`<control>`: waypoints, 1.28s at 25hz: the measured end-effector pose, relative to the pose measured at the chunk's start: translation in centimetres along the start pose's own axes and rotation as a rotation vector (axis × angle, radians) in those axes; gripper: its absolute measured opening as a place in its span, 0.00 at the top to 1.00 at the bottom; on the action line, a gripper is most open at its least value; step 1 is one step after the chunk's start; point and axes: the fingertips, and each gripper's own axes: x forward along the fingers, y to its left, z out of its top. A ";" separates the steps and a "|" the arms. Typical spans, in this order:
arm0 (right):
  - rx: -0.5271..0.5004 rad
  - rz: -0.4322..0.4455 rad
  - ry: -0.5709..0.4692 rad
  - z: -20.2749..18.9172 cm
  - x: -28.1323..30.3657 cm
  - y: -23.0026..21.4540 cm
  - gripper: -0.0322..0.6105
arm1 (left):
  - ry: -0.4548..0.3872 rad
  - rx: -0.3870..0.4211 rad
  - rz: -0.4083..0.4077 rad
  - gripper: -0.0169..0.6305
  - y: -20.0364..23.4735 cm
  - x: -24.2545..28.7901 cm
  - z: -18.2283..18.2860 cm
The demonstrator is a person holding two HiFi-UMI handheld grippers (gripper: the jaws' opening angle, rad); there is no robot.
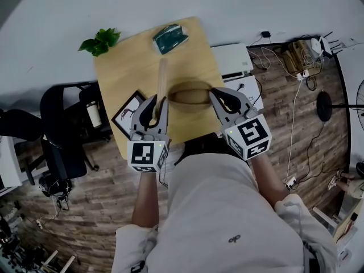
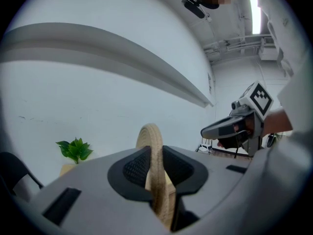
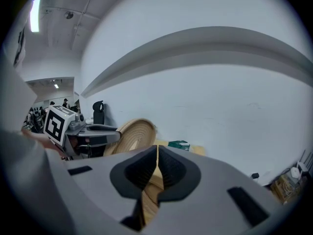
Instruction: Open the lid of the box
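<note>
Jaws of the left gripper [image 1: 154, 106] are clamping the edge of the round lid [image 1: 162, 77], holding it upright and edge-on to the head view, just left of the box [image 1: 190, 93]. Right gripper [image 1: 220, 98] jaws are pinching the box's thin right-hand wall, pads nearly meeting on it. Box is sitting open near the middle of the wooden tabletop [image 1: 128, 67], between both grippers. Green packet [image 1: 169, 37] is lying at the far edge, well apart from the box. Leafy plant [image 1: 101, 40] is sitting at the far left corner. Flat dark-framed item [image 1: 126, 115], possibly a picture, is lying at the near left edge, just beside the left gripper.
</note>
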 end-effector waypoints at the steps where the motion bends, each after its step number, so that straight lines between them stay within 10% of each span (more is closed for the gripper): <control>1: 0.002 -0.002 -0.002 0.1 0.0 -0.1 0.94 | -0.002 -0.008 0.003 0.86 0.1 0.0 0.0; 32: 0.037 -0.033 -0.004 -0.7 -1.2 -0.9 0.95 | -0.011 -0.105 0.059 0.86 1.1 -1.1 -0.5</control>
